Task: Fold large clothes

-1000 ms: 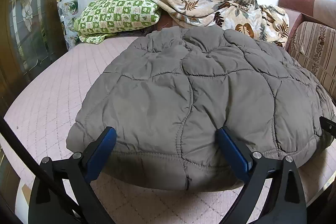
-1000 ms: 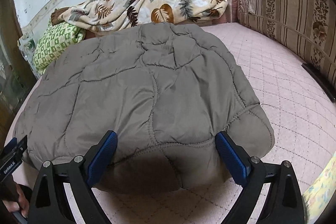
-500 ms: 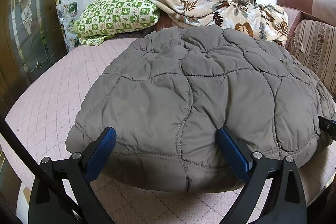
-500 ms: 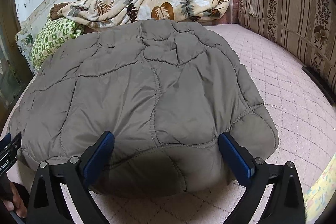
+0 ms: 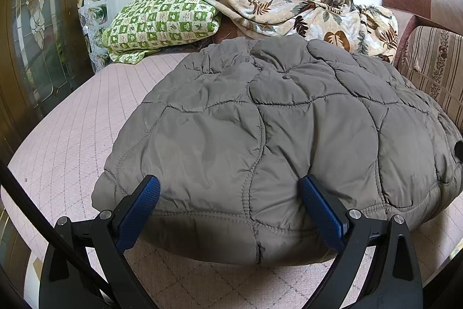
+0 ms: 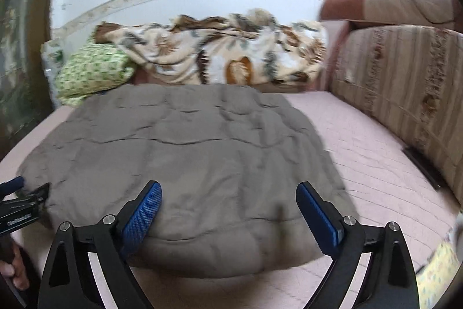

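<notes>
left wrist: view unchanged from a second ago; left gripper point(image 5: 228, 203) spread wide, one grey quilted jacket point(image 5: 277, 141) on the pink bed point(image 5: 69, 132), its near hem between the fingers, ungripped | right wrist: view now blurred, tilted up; right gripper point(image 6: 228, 204) wide, closing slightly, empty, jacket hem between its fingers.

My left gripper point(image 5: 228, 193) hangs over the near hem of the grey quilted jacket point(image 5: 277, 135), fingers point(image 5: 139, 210) spread wide, nothing pinched. The jacket lies on the pink bed point(image 5: 72, 135) — beyond it, a green pillow point(image 5: 159, 22) and a leaf-print blanket point(image 5: 303, 10).
</notes>
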Demonstrator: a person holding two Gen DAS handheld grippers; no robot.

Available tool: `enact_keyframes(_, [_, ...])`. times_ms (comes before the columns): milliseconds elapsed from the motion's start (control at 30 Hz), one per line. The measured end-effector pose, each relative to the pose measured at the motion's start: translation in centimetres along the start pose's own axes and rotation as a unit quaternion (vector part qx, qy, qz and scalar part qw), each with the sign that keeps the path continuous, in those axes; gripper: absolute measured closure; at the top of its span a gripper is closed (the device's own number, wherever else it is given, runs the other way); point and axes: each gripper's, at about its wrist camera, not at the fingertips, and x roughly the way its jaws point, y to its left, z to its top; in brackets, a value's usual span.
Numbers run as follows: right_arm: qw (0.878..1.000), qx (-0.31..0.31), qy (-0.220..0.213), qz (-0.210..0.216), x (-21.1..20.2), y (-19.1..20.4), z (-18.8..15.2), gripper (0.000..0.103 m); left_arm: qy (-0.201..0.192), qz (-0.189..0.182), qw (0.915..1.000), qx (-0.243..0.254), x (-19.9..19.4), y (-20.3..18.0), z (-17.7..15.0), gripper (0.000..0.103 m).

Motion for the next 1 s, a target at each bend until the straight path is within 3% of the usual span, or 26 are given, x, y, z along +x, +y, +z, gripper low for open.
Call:
enact_keyframes(300, [0.998, 0.025, 0.063, 0.019, 2.9, 0.0, -0.6, 0.009, 0.0, 0.001, 1.0, 0.001, 0.0, -0.1, 0.0, 0.005])
enact_keyframes(1000, [0.996, -0.001, 0.087, 0.009, 3.4, 0.6, -1.7, 0.008, -0.001, 0.001, 1.0, 0.002, -0.1, -0.2, -0.1, 0.005])
